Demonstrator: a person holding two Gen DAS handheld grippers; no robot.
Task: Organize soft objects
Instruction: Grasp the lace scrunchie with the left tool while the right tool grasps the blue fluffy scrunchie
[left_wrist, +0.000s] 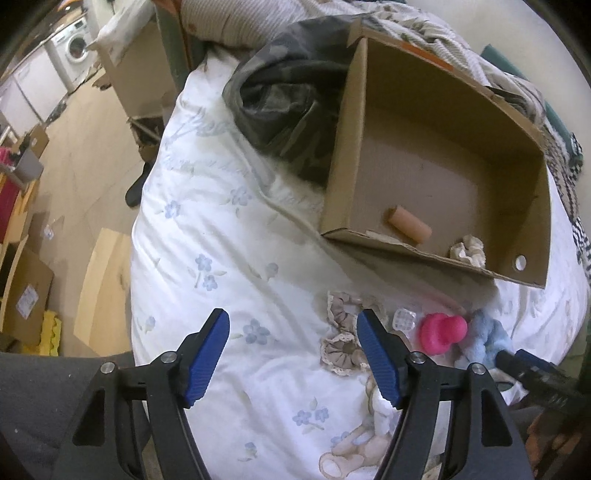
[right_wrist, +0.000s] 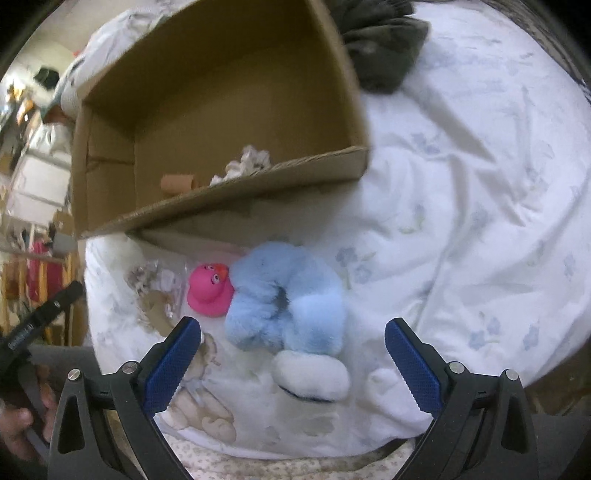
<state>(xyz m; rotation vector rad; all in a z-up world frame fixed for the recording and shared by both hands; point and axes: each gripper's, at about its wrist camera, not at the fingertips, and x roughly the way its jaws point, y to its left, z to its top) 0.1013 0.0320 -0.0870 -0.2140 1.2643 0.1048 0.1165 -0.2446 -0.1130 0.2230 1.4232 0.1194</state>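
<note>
Soft objects: a blue fluffy scrunchie, a pink duck touching it, and 2 beige scrunchies lay on the bed, in front of the box.
Right gripper: wide open, empty, poised just short of the blue fluffy scrunchie.
Left gripper: wide open, empty, beside the beige scrunchies.
Cardboard box: farther back, holding 1 cream scrunchie and a tan roll.
Risk: closing on the fluffy scrunchie could pinch the quilt or nudge the duck away.
</note>
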